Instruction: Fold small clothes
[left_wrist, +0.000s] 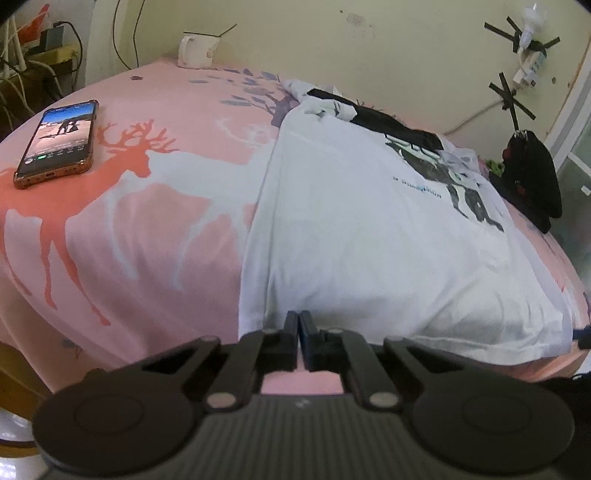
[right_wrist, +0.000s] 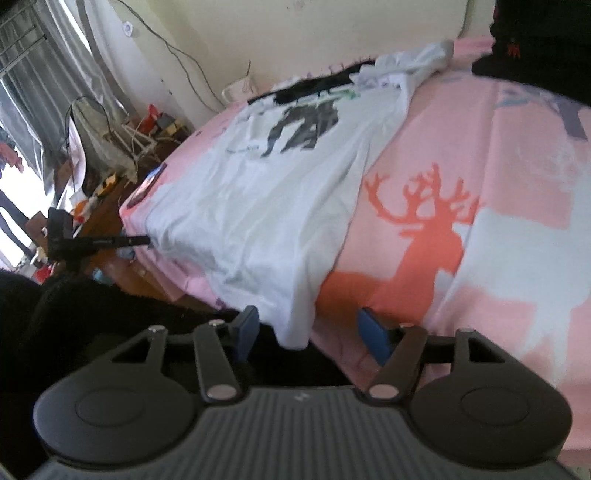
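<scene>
The white T-shirt (left_wrist: 369, 229) lies spread along the bed's (left_wrist: 147, 206) near edge, its hem overhanging so the left hand-held gripper (left_wrist: 299, 325), jaws together, pinches one corner while the right hand-held gripper (right_wrist: 306, 332), jaws apart, straddles the other.

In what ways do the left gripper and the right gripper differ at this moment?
The left gripper has its jaws shut, pinching the near hem of the white T-shirt; the right gripper has its jaws open. The left one grips the hem, while the right one only frames the shirt's hanging corner between its blue pads without pressing it. Both are black, and both sit at the shirt's near edge on the pink bedsheet.
</scene>
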